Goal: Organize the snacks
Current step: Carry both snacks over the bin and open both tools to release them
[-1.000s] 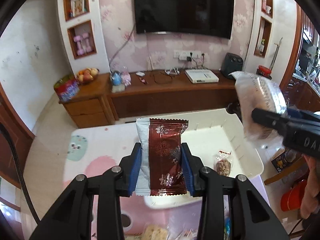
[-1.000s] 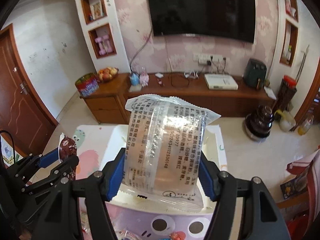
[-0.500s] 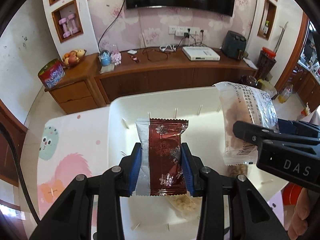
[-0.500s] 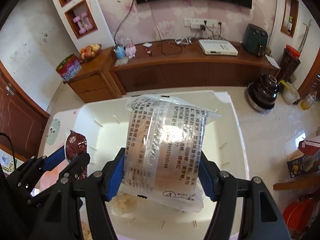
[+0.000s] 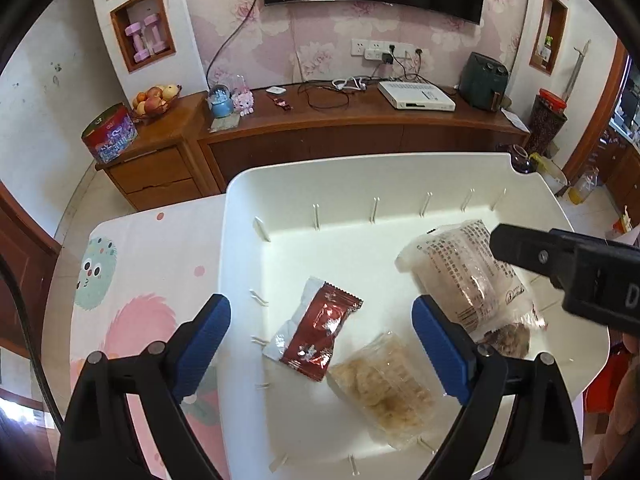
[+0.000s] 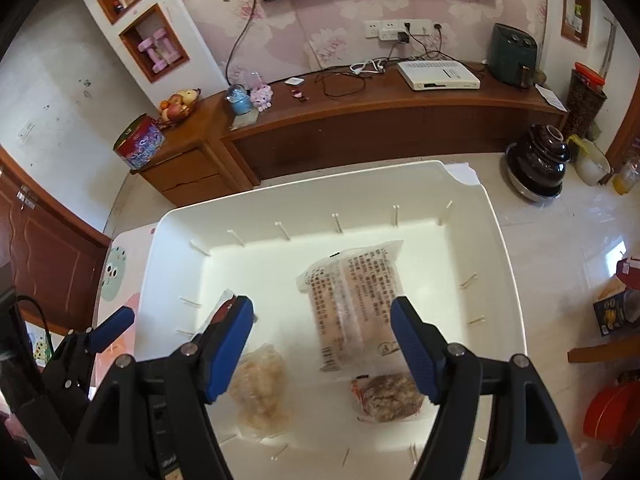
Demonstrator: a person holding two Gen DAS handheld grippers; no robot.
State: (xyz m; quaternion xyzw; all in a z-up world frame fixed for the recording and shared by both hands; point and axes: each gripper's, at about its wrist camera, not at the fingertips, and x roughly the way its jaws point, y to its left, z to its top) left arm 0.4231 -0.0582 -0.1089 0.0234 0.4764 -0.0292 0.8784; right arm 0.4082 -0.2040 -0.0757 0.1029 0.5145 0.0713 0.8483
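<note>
My left tool [image 5: 320,344] just opened, empty | red packet [image 5: 316,334] flat in white bin [image 5: 360,172], long axis diagonal | right tool [image 6: 322,346] opening, clear packet [image 6: 352,304] lying lengthwise between its jaws, released

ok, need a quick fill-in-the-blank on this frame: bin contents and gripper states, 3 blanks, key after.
1. The red wrapper lies inside the white ____.
2. The left gripper, whose jaws have just been opening, holds ____.
3. The clear printed packet lies flat between the ____ jaws of the right gripper, which have just been opening.

Missing words: bin; nothing; open
</note>
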